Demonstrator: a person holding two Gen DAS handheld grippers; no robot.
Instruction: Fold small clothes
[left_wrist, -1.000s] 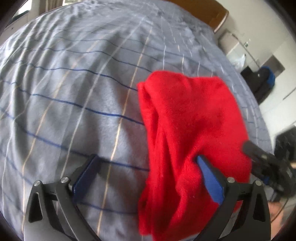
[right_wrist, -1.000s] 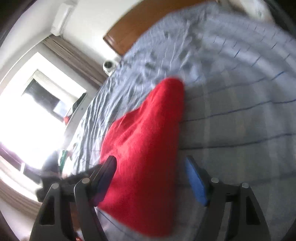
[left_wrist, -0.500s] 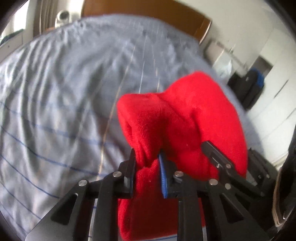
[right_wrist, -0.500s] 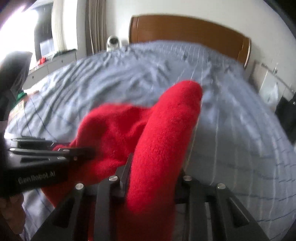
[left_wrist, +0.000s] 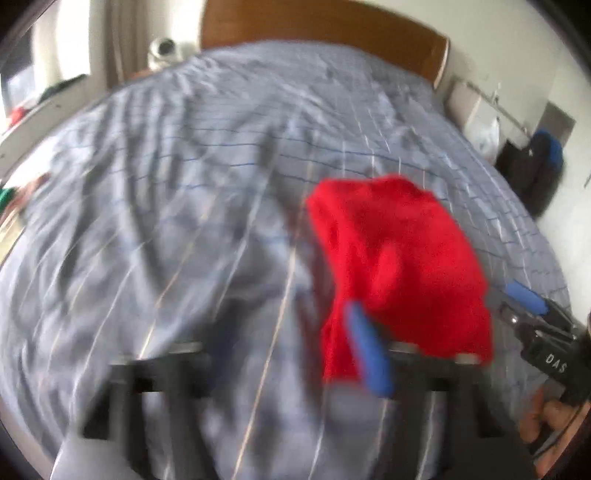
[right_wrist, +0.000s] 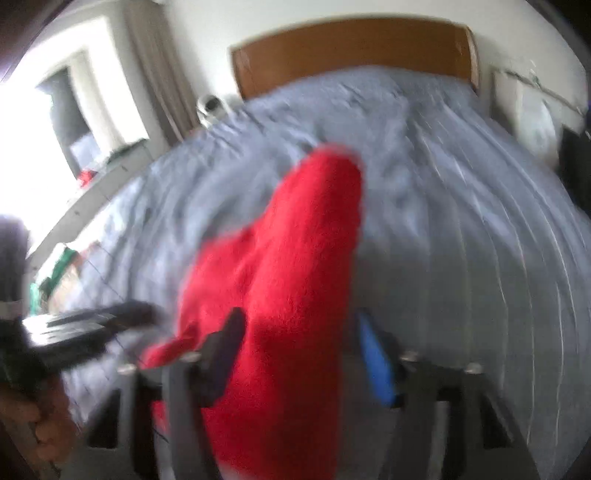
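A small red fleece garment (left_wrist: 399, 273) lies bunched on the grey striped bedsheet (left_wrist: 184, 229). My left gripper (left_wrist: 291, 354) is open, its blue right finger (left_wrist: 369, 354) beside the garment's near edge; the frame is blurred. In the right wrist view the garment (right_wrist: 288, 295) lies between the fingers of my right gripper (right_wrist: 299, 354), which is open around it without pinching. The right gripper also shows at the right edge of the left wrist view (left_wrist: 532, 306).
A wooden headboard (left_wrist: 325, 29) stands at the far end of the bed. A white camera (left_wrist: 162, 48) sits at the far left corner. A window and a shelf (right_wrist: 74, 110) are to the left. Dark bags (left_wrist: 535, 173) stand right of the bed.
Both grippers were shut on the red garment half a second ago and have now opened. The garment has dropped onto the sheet. Both views are blurred by fast motion.
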